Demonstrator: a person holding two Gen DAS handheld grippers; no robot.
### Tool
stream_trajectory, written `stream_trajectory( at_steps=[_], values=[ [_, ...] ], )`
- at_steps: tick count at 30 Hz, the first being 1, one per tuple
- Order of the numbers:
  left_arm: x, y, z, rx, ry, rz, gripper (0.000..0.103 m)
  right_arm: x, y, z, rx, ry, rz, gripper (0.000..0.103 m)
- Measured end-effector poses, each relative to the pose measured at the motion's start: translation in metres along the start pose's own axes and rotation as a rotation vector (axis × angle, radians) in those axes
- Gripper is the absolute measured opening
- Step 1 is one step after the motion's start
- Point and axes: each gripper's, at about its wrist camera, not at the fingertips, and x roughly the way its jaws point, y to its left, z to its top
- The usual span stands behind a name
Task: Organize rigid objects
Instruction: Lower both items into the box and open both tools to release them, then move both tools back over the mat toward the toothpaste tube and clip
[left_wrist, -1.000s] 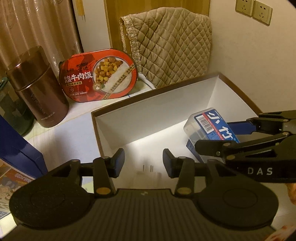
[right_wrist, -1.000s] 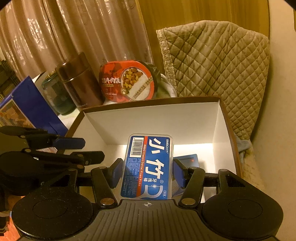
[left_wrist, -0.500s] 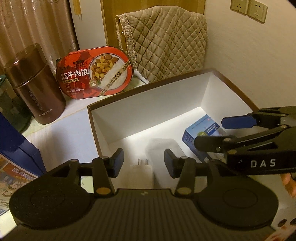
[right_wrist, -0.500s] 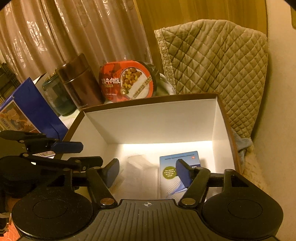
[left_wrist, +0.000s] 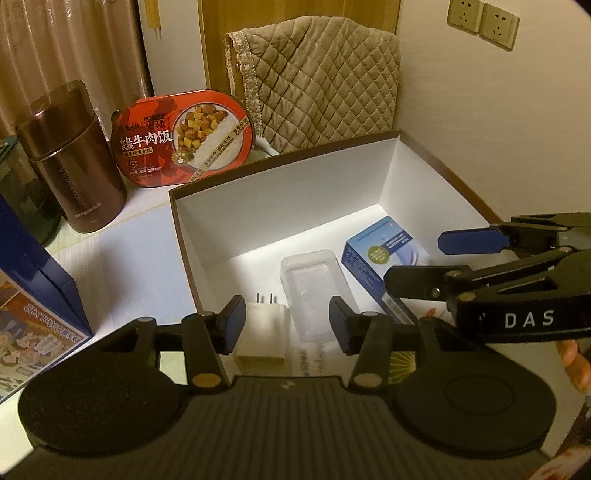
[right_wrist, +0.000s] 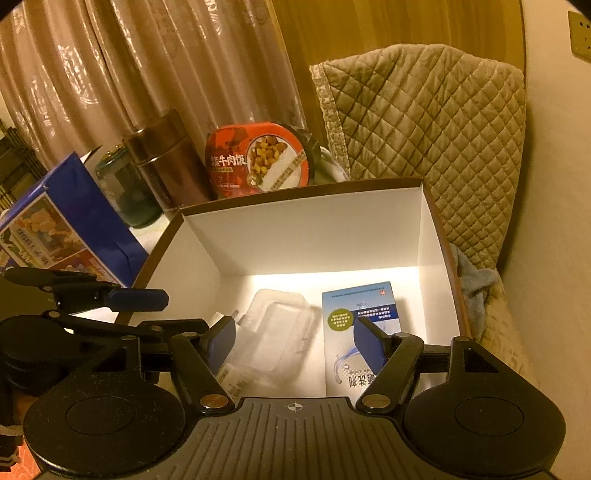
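Hand-held gripper (left_wrist: 286, 319) partly over white charger (left_wrist: 263, 334).

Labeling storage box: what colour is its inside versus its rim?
White inside, dark brown rim on the storage box; clearest in the left wrist view.

Box (left_wrist: 280, 192): charger (left_wrist: 261, 334) left, case (left_wrist: 314, 291) mid, carton (left_wrist: 384, 254) right.

The right gripper (left_wrist: 458, 254) reads "DAS"; the meal tray (left_wrist: 184, 142) reads "牛肉饭".
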Motion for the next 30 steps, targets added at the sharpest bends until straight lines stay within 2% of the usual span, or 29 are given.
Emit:
stream_trajectory(
  at_steps=[14,30],
  values=[
    [-0.053,-0.009,-0.021,-0.047,-0.050,-0.020,0.049,-0.048,0.009,-0.015,0.007,-0.068,-0.001,0.068],
    [-0.133,-0.013,-0.058,-0.135,-0.109,-0.016,0.049,-0.115,0.030,-0.054,0.035,-0.120,-0.009,0.068]
  ],
)
